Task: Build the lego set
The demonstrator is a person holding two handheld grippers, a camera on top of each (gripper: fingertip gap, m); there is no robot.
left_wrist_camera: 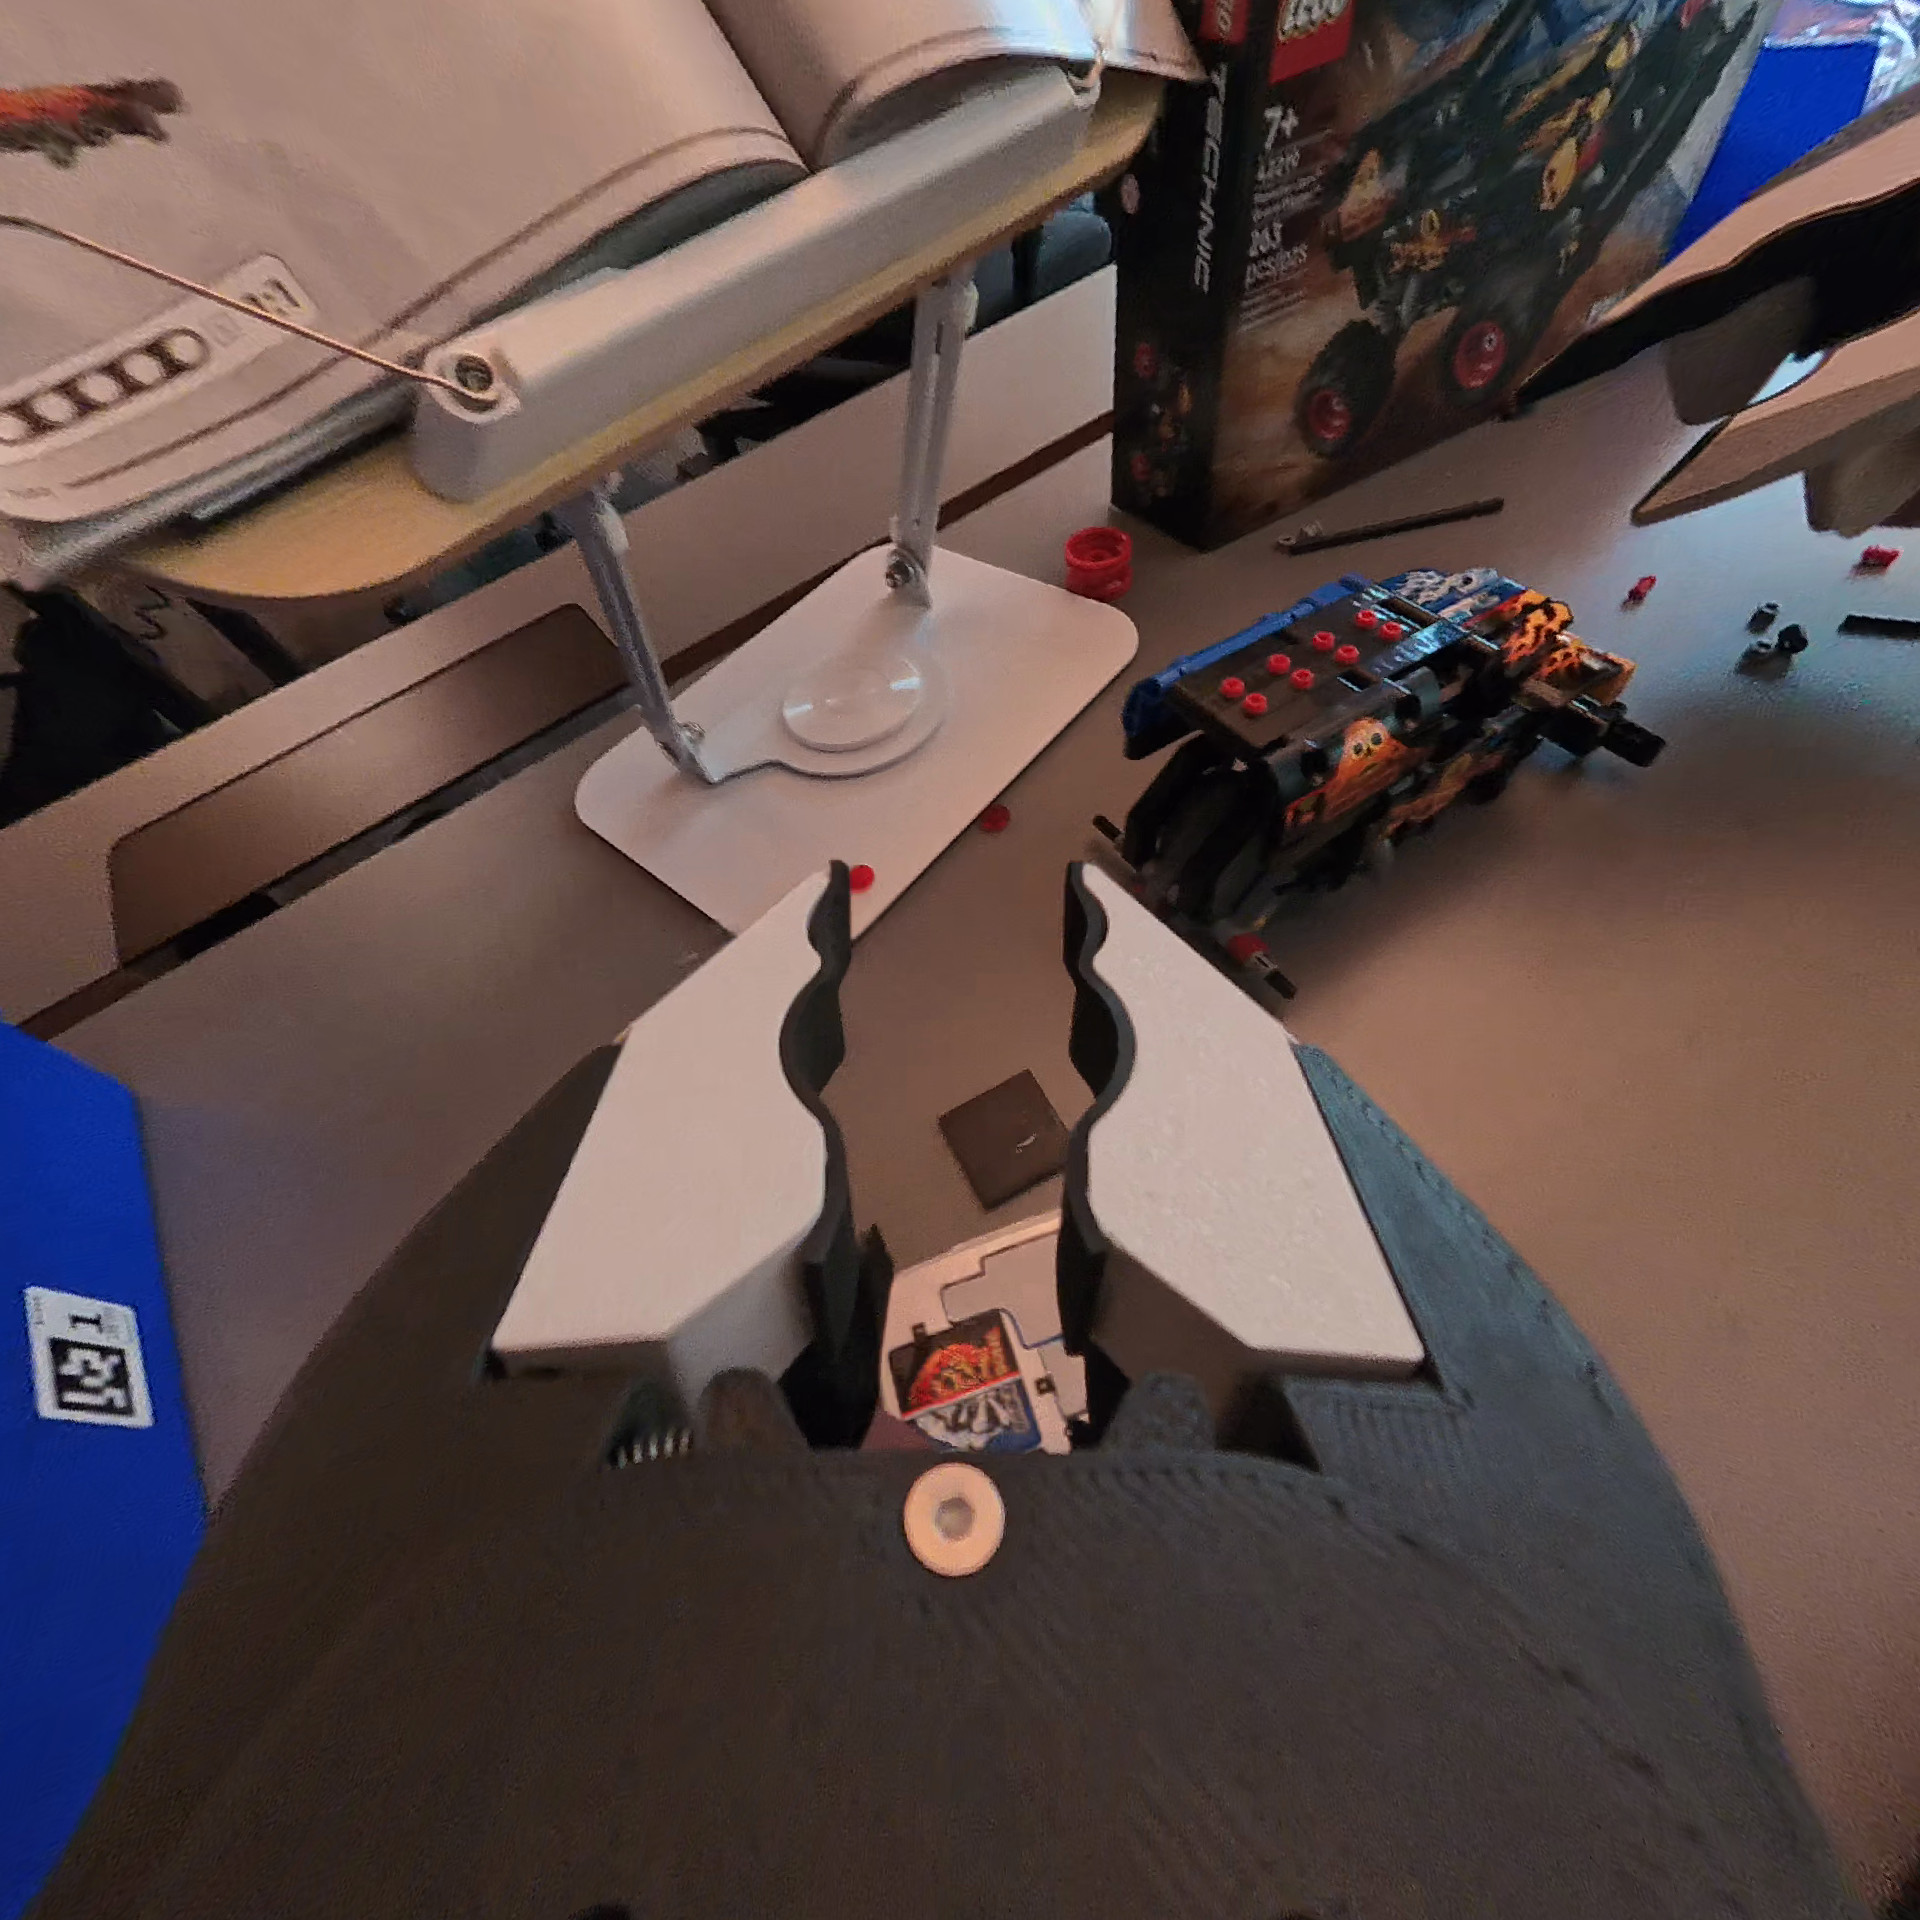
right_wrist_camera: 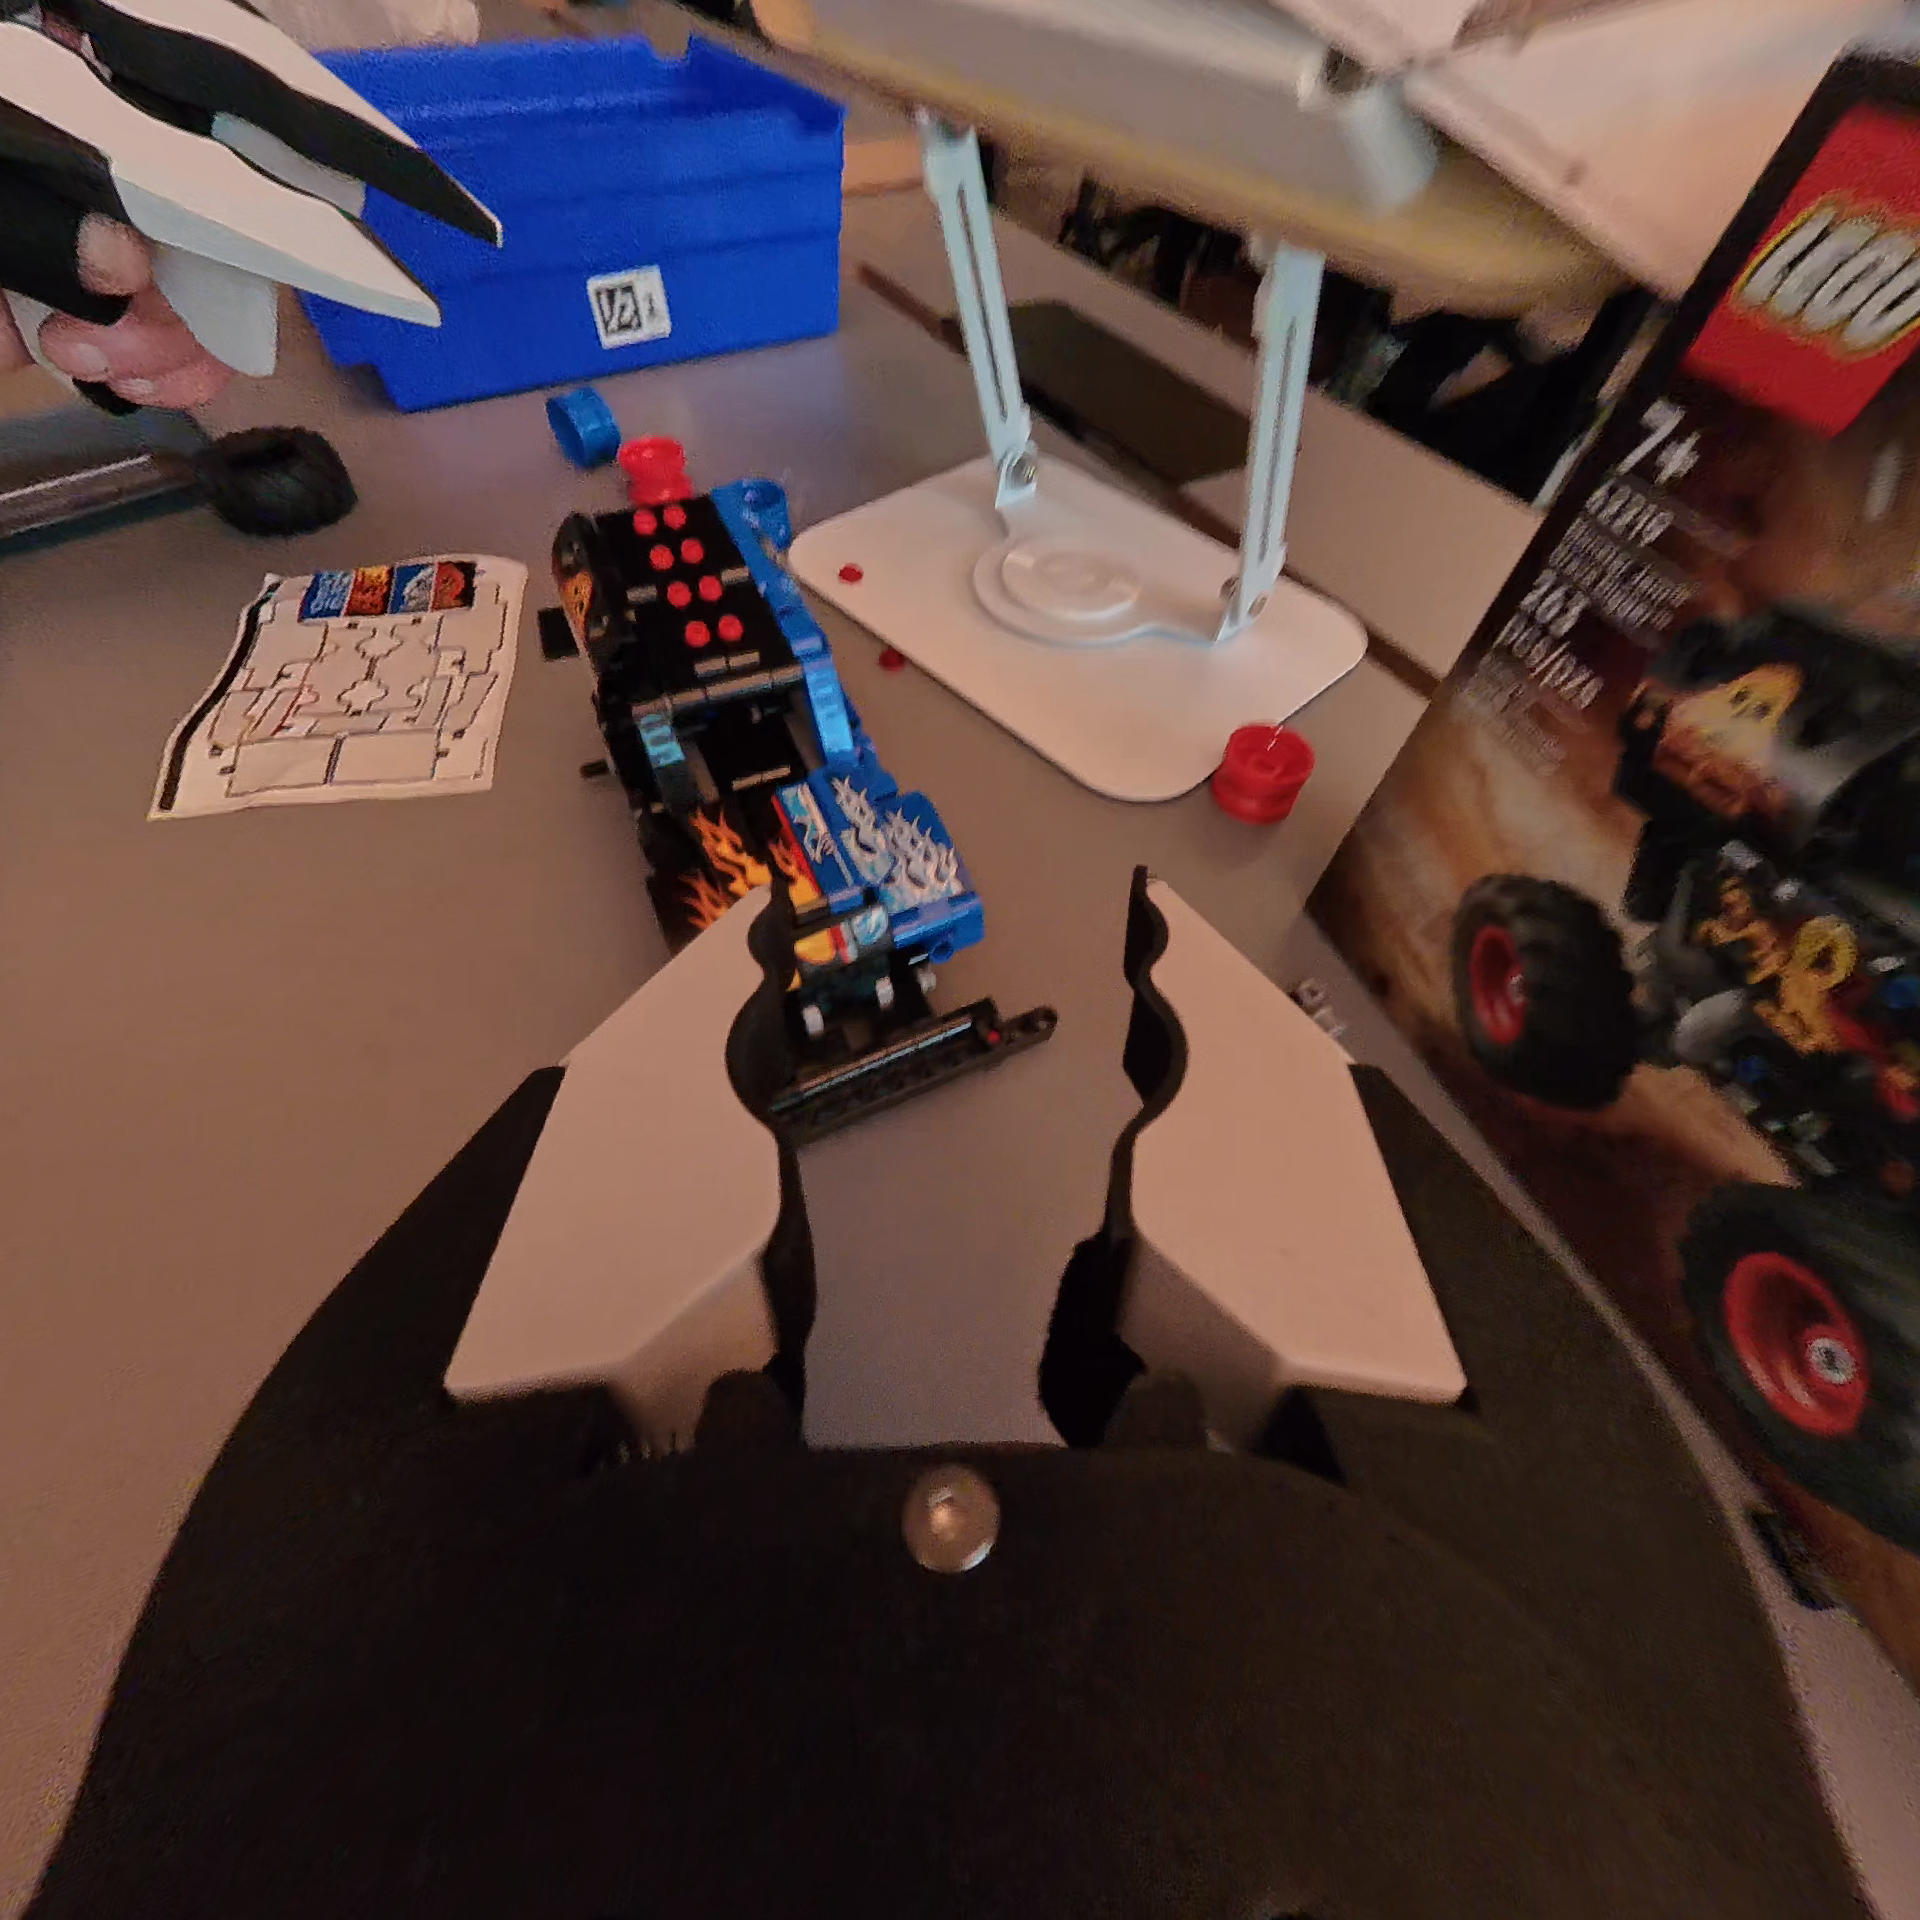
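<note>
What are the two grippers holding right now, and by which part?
Nothing. The left gripper and right gripper are both open and empty; the truck lies untouched on the table.

Far across the grey tabletop (left_wrist_camera: 1558, 1195) I see a white metal book stand with a flat rounded base plate (right_wrist_camera: 1091, 707) and two slotted upright legs (right_wrist_camera: 977, 301), and it carries a pale wooden shelf (left_wrist_camera: 665, 416) high above the surface. To the far left in my right wrist view sits a blue plastic storage bin with a small white printed tag on its front wall (right_wrist_camera: 623, 239). Near me in the left wrist view lies a small dark flat square patch (left_wrist_camera: 1003, 1138) on the table.
</note>
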